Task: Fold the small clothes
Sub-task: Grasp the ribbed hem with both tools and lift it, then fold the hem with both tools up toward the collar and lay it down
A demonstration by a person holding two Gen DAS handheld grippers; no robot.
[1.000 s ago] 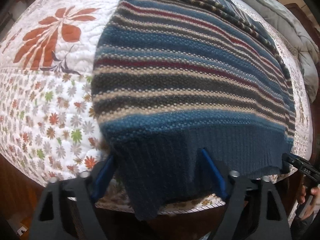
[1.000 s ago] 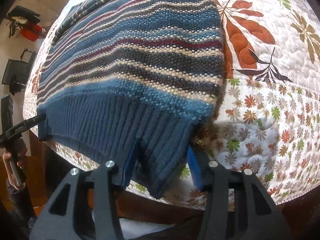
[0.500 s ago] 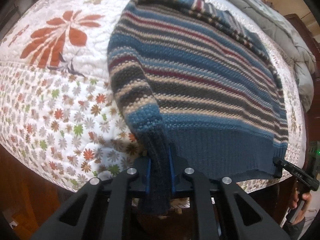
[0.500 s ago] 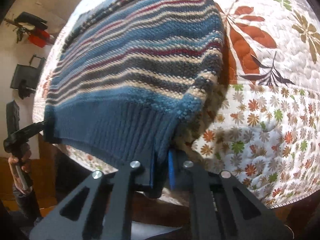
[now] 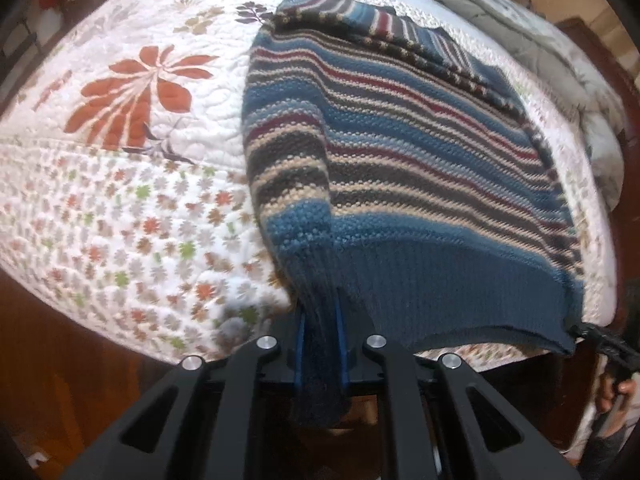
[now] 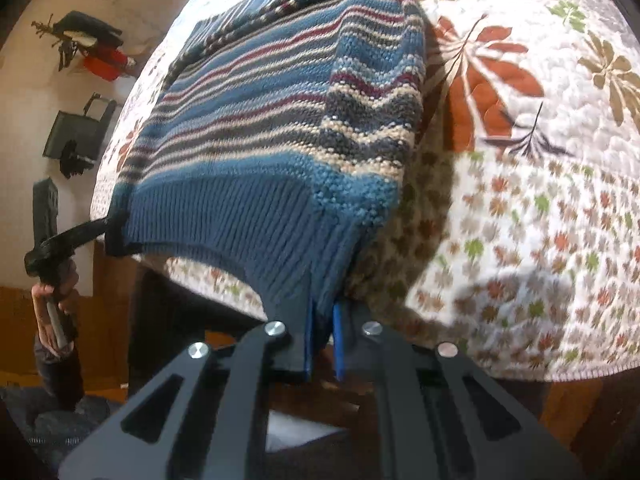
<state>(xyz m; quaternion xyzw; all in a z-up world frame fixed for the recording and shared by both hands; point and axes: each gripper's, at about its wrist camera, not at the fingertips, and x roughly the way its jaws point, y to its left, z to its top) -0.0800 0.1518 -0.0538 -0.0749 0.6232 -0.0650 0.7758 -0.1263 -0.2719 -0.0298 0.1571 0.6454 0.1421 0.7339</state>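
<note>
Underneath everything you've got a white quilted bedspread with big rust-orange leaves and little scattered flowers, running right up to the near edge of the bed, plus a grey comforter bunched at the far side. Your striped knit sweater lies flat across the quilt, blue, cream, maroon and grey bands, with the ribbed navy hem toward you and lifted off the bed edge. Your left gripper is clamped on the hem's left corner, fabric bunched between the blue pads. Your right gripper is pinched tight on the opposite hem corner, so the hem hangs taut between them.
</note>
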